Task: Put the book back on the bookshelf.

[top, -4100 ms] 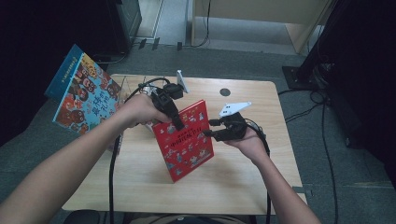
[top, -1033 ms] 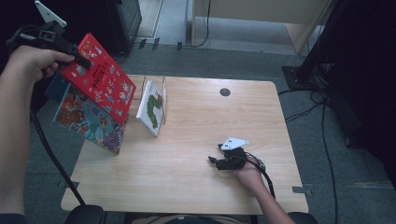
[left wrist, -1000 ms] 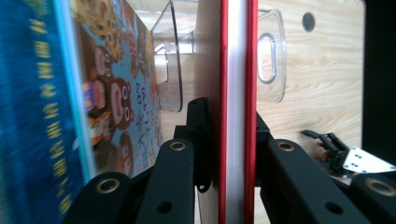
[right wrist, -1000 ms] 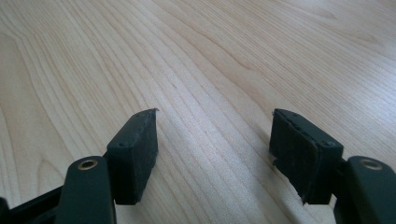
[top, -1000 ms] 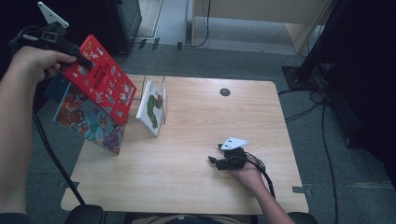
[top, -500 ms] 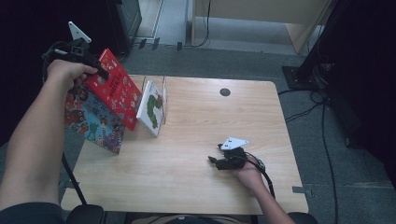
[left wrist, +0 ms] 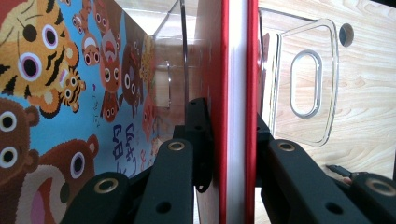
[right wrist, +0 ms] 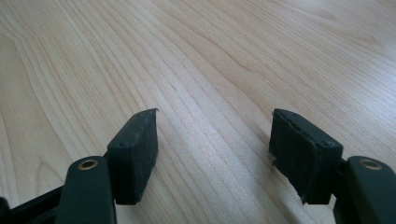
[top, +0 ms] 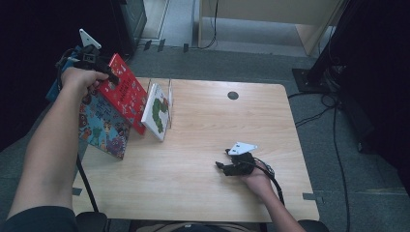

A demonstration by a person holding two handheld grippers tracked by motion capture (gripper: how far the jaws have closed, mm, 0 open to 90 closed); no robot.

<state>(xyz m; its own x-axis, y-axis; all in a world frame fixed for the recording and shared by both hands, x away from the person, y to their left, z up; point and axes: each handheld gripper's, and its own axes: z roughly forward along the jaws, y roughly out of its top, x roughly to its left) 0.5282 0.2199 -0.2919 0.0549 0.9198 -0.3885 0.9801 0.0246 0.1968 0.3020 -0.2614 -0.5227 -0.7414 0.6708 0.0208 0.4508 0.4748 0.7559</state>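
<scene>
— So what's different from a second ago?
— The left gripper (top: 109, 77) has come down from high off the left edge, bringing the red book (top: 126, 96) to the clear rack (top: 169, 99) at the surface's (top: 232, 183) left end. The book now leans between the blue animal book (top: 104, 125) and the white caterpillar book (top: 157, 112), its lower edge near the surface.
— So it's nearly shelved?
— I'd judge so; it needs settling before letting go.
— And the grip?
— The left gripper view shows what the high view can't: both jaws clamped on the red book's (left wrist: 236, 93) edge, with the rack's clear divider (left wrist: 308, 79) just beyond.
— The other hand?
— The right gripper (top: 227, 166) rests on the surface; its own view shows the jaws (right wrist: 212, 154) spread, nothing between them.
</scene>
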